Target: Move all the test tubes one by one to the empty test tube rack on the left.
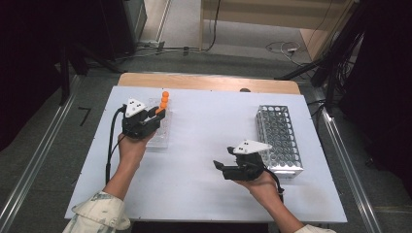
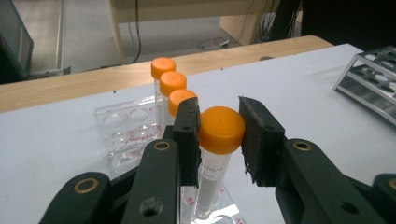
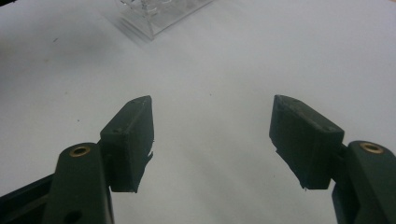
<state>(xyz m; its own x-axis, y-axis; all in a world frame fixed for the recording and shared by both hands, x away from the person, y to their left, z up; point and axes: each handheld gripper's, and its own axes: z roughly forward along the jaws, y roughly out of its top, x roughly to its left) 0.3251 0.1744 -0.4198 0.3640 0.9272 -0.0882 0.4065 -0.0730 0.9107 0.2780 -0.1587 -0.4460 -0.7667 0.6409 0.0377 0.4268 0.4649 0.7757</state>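
Near the counter's (image 1: 204, 194) far left corner, the left gripper (image 2: 219, 135) pinches the orange cap of a tube (image 2: 215, 154) standing in the clear rack (image 2: 123, 135) — gripped at the cap, likely to lift straight out. The right gripper (image 3: 212, 140) waits by the metal rack (image 1: 279, 141), fingers spread, empty.

Even overhead light washes my white matte table sheet (image 1: 204, 145) pale — the room around it sinks to near black. In my gripper views, my black plastic jaws look soft and grainy up close — shadows stay faint.
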